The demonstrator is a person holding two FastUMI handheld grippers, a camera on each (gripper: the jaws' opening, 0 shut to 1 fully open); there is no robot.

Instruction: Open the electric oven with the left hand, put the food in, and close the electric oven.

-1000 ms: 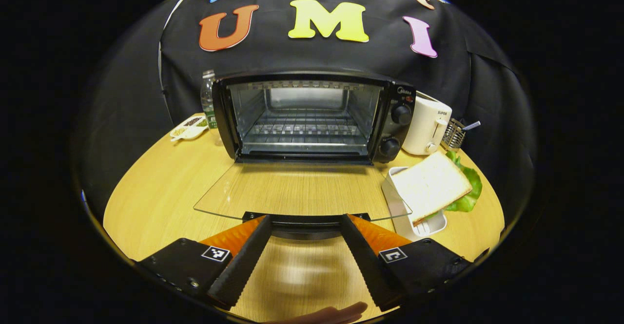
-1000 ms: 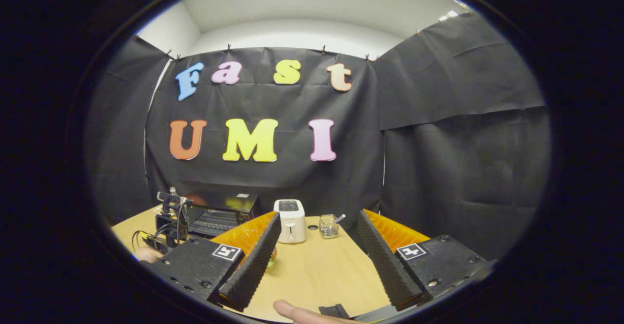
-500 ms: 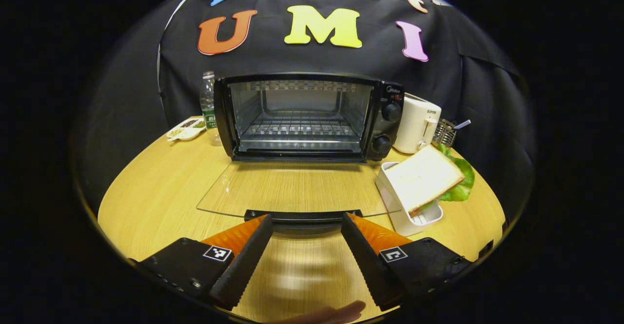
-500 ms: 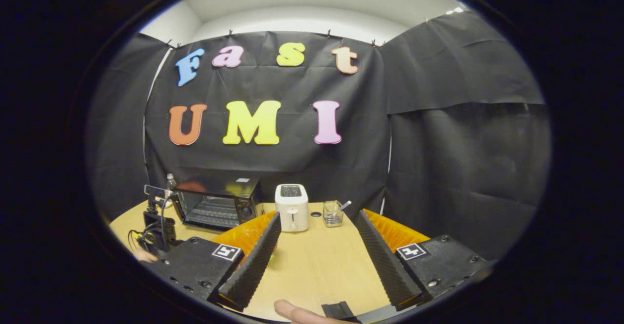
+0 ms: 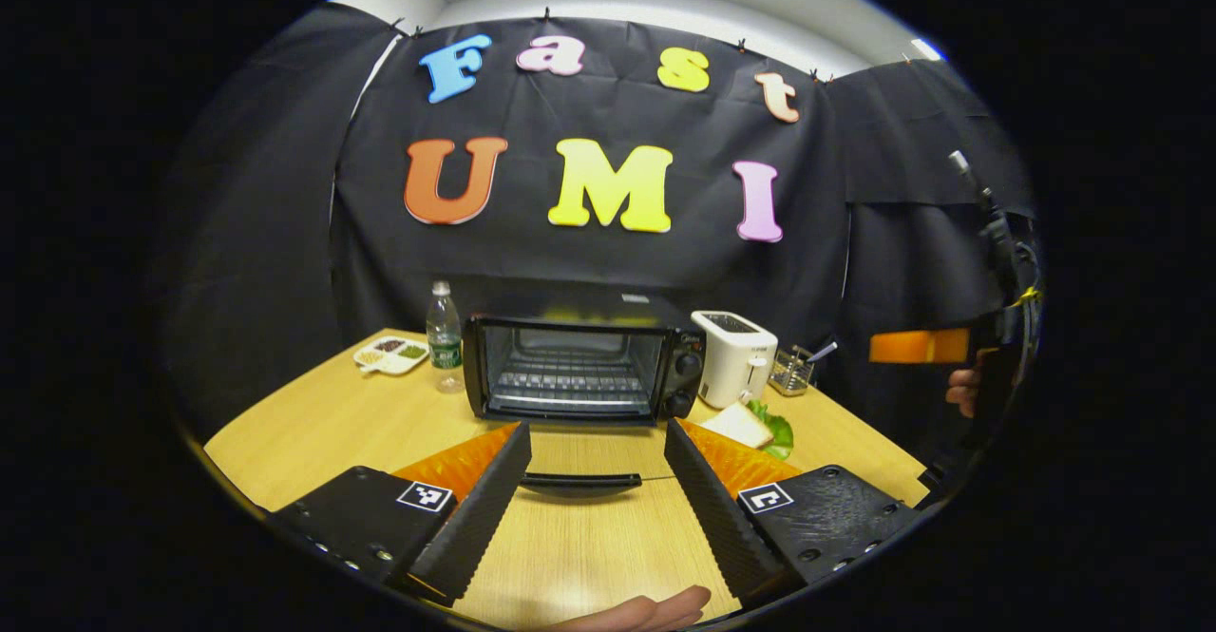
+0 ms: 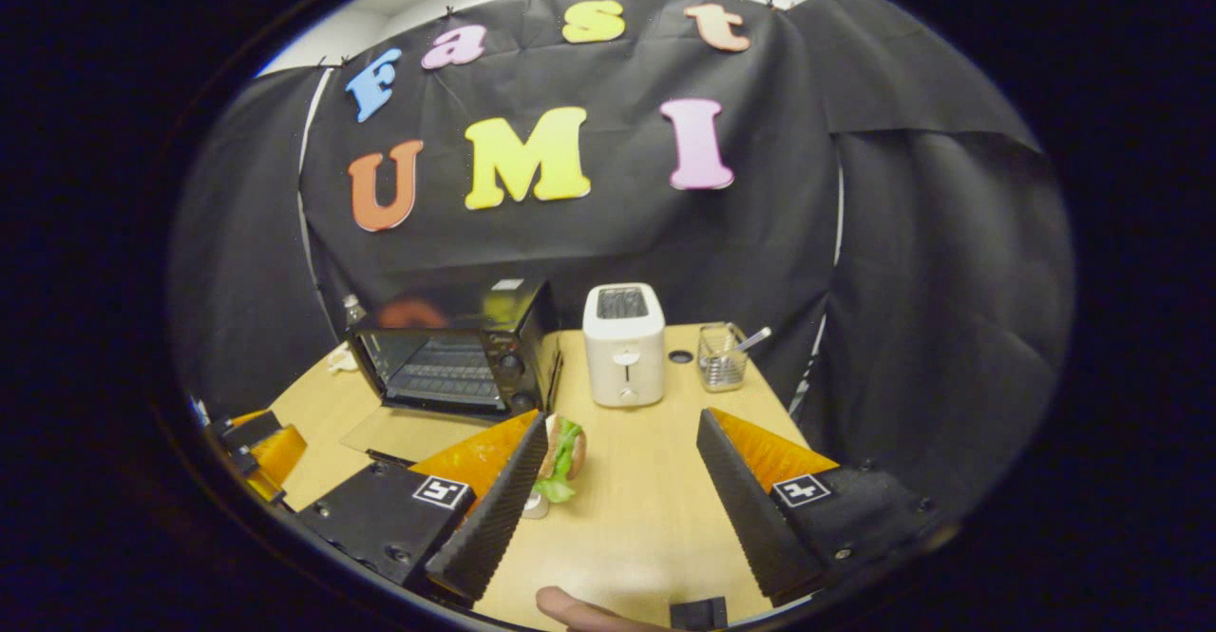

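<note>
Wooden table fills the booth, and the black oven sits at 12 o'clock with its glass door flat down. At 2 o'clock from the door lies the sandwich. It looks soft and floppy, so pinch its bread edges gently. The left gripper and right gripper gape wide, holding nothing.
</note>
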